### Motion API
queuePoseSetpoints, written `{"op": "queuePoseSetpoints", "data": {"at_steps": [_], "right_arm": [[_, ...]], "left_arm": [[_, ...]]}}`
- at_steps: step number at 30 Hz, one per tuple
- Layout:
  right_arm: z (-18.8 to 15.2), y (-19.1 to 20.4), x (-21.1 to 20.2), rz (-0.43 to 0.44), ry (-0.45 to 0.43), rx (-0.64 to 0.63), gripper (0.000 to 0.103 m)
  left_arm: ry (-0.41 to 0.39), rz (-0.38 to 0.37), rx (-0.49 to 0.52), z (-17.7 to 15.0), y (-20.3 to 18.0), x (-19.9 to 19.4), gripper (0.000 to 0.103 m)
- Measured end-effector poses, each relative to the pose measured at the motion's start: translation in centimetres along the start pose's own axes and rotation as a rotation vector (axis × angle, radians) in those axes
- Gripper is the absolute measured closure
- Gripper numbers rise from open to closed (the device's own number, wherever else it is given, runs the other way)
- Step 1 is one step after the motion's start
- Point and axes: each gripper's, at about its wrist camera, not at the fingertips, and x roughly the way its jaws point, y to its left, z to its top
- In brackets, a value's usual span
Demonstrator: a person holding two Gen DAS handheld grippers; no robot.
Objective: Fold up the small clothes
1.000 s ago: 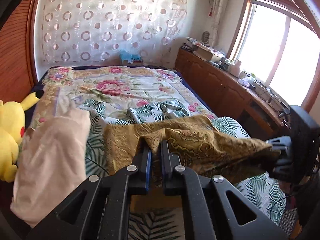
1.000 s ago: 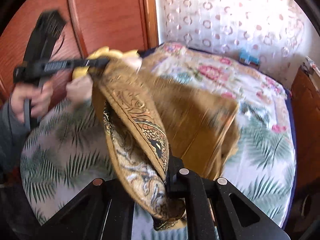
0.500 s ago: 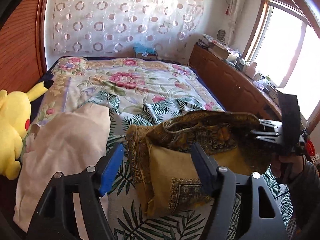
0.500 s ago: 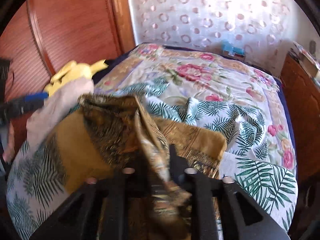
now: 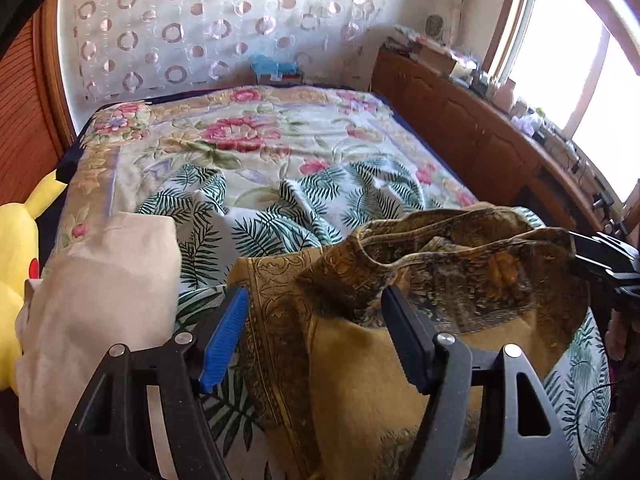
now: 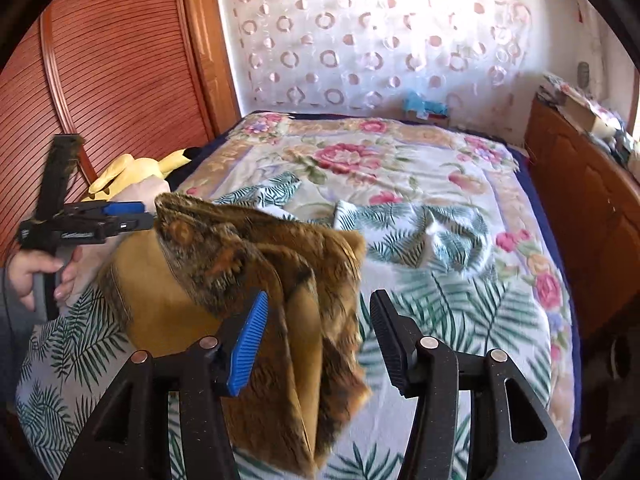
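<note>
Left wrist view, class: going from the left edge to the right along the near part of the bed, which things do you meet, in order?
Yellow plush toy → beige folded cloth → blue pad of the left tool → gold patterned garment → right tool at the right edge.

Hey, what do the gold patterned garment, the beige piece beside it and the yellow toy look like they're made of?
Gold patterned garment: thin woven fabric, slight sheen, printed or woven scrollwork; it drapes in soft folds. Beige piece: soft matte cloth, perhaps brushed cotton or fleece, judging by its rounded, puffy folds. Yellow toy: plush, with a fuzzy matte surface and a stuffed shape.
</note>
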Motion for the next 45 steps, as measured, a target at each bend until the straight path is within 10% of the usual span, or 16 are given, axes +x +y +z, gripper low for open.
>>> {"op": "queuePoseSetpoints", "data": {"at_steps": [8,15,25,33,40,45], "right_arm": [[-0.8,0.2,0.7,0.019,0.055,0.031,0.046],[0.8,0.1,-0.2,0.029,0.007,0.033,0.029],[0.5,-1.1,4.6,-0.02,0.092,0.048,0.024],[1.1,-2.5,6.2,0.06,0.108,0.075,0.023],[1.3,-3.3,7.3,0.159,0.117,0.059,0.059],[0.9,-3.6,6.7,0.201,0.078,0.058,0.083]], "left_arm": [[0.029,-0.063,0.096,0.4,-1.6,1.3,0.094],[-0.076,0.045,0.054,0.3,-0.5,-2.4,0.094],[-0.005,0.152,0.026,-0.6,1.1,0.0,0.058],[0.057,0.119,0.007,-1.3,1.8,1.3,0.055],[0.056,0.039,-0.036,-1.2,2.4,1.5,0.057],[0.072,-0.068,-0.062,-1.2,2.5,0.9,0.09]]}}
